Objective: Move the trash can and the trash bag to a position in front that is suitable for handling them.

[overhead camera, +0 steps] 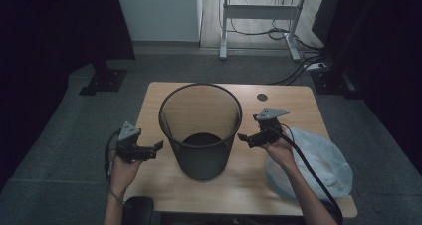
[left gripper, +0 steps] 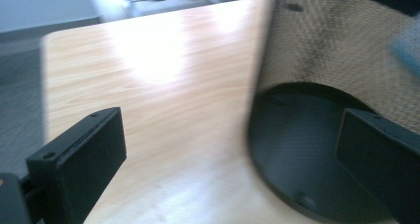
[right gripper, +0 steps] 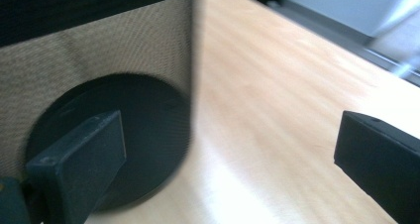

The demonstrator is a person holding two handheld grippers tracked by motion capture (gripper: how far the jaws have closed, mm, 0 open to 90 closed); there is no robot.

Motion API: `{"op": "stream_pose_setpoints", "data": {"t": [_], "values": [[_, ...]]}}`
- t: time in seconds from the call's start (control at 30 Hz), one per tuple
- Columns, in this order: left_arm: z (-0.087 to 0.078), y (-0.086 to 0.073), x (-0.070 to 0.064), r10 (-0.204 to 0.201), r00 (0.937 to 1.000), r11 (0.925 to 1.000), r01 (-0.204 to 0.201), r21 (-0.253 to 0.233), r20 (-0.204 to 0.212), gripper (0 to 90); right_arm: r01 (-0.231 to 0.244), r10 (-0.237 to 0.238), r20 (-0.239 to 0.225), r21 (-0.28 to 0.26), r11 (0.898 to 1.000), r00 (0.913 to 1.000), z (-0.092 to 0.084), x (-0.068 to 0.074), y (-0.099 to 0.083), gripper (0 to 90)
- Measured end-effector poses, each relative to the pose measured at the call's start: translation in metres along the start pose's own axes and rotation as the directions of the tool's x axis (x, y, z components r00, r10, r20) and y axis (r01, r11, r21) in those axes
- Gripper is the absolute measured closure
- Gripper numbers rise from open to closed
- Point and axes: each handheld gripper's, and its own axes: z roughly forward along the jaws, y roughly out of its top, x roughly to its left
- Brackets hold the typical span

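A black mesh wastebasket is standing upright at the centre of the frame in the high view, on a wooden table. The left gripper is hovering just beside its wall at centre left, jaws spread wide and holding nothing. The right gripper is doing the same at centre right, also wide and empty. Neither is touching the mesh.

In the left gripper view the basket's wall and dark base are lying at the right, partly behind the right-hand jaw; in the right gripper view they are sitting at the left, behind the left-hand jaw.

Risks, in my judgement: the basket is tall and light, so a push from one side alone is likely to tip or slide it. Thin mesh is offering the jaws little to bite, and an uneven pinch may slip. Both gripper views are blurred, so fine alignment cannot be confirmed.

Surroundings: a crumpled translucent plastic bag is lying at lower right, under the right forearm, and the trailing cable is crossing it; either could snag. A desk frame is standing at the top, well apart.
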Motion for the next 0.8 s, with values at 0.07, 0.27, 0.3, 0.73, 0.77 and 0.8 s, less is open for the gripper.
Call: {"op": "stream_pose_setpoints", "data": {"t": [0.07,0.27,0.3,0.73,0.77,0.8], "values": [[0.01,0.004,0.005,-0.032,0.9989,0.9995,0.032,0.002,-0.034,0.0,-0.049,0.049,0.038,-0.02,0.999,0.998,0.006,-0.008,0.001,0.0],[0.037,0.016,-0.002,-0.043,0.9984,0.9991,0.043,-0.001,-0.036,0.0,-0.117,0.12,0.06,-0.056,0.992,0.9909,0.021,-0.013,0.003,0.0],[0.038,0.017,-0.004,-0.042,0.9987,0.9991,0.042,-0.007,-0.03,0.0,-0.117,0.12,0.053,-0.051,0.992,0.9914,0.023,-0.012,0.003,0.0],[0.028,0.013,-0.031,0.005,1.0,0.9999,-0.005,-0.011,0.004,1.5,-0.041,0.041,0.075,-0.006,0.999,0.9963,-0.001,0.002,-0.003,0.6],[0.027,0.012,-0.034,0.006,0.9999,0.9999,-0.006,-0.012,0.01,1.5,-0.038,0.038,0.078,-0.005,0.999,0.9963,-0.005,0.003,-0.005,0.6],[0.026,0.011,-0.038,0.009,0.9998,0.9999,-0.008,-0.013,0.016,1.5,-0.038,0.038,0.08,-0.007,0.999,0.9961,-0.009,0.005,-0.007,0.6]]}}
